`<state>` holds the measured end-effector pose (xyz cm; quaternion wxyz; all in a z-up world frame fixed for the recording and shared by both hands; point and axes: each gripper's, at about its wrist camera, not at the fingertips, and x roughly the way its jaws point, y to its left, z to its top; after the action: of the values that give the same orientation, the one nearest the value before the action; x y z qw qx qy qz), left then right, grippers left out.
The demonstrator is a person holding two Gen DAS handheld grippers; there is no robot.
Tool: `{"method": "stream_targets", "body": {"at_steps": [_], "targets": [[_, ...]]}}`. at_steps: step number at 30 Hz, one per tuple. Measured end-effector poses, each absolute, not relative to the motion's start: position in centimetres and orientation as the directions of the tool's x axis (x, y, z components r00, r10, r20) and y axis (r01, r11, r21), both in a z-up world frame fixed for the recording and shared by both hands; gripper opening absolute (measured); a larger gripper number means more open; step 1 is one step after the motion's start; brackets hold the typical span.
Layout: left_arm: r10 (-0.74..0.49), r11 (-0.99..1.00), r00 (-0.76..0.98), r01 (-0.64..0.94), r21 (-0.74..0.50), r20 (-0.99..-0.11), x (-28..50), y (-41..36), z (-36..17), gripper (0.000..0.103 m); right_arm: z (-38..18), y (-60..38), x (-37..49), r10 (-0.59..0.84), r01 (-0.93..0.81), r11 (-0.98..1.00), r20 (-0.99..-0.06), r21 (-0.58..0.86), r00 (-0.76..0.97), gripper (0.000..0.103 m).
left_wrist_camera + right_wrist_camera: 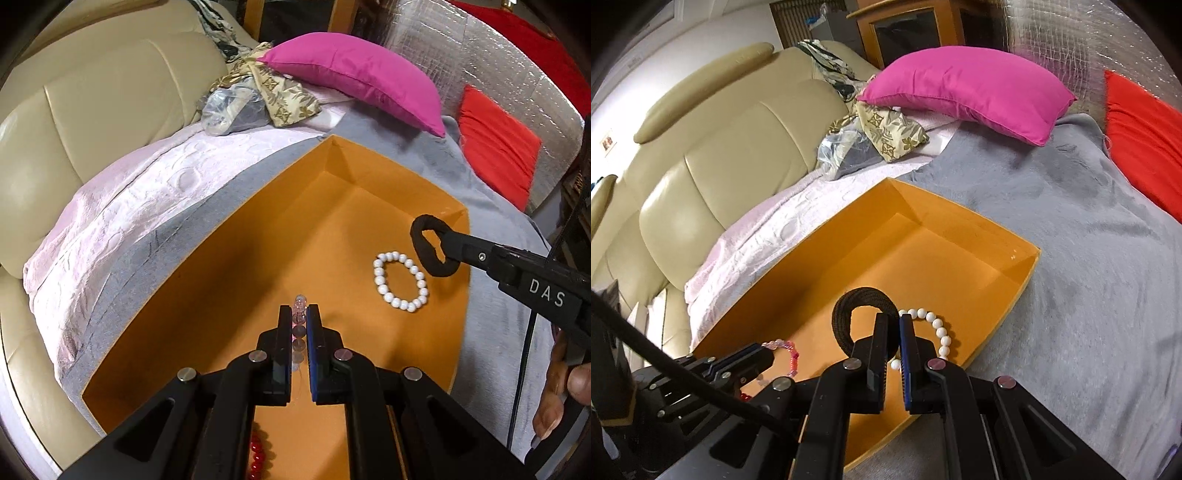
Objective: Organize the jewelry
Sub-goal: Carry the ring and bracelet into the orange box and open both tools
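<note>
The left gripper [299, 314] is clamped on a clear pink beaded bracelet [299, 306], held over the floor of an open orange box [221, 280]. The right gripper [894, 321] pinches a black fabric hair tie [849, 299] above the same box. Only the right view shows the pink bracelet's full curve. A white bead bracelet [400, 280] lies whole in the left view, half hidden behind fingers in the right. Red beads [256, 458] peek beneath the left gripper, mostly cut off. The box rests on a grey blanket [1071, 240].
</note>
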<state>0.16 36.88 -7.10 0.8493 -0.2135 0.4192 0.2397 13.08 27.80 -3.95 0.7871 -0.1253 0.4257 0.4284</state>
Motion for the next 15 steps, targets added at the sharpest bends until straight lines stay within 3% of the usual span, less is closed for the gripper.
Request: {"method": "stream_targets", "body": {"at_steps": [15], "targets": [[0.242,0.776,0.51,-0.612,-0.151,-0.825,0.3,37.6,-7.9,0.007,-5.9,31.0,14.8,0.484,-0.795,0.598,-0.838,0.105,0.253,0.007]]}}
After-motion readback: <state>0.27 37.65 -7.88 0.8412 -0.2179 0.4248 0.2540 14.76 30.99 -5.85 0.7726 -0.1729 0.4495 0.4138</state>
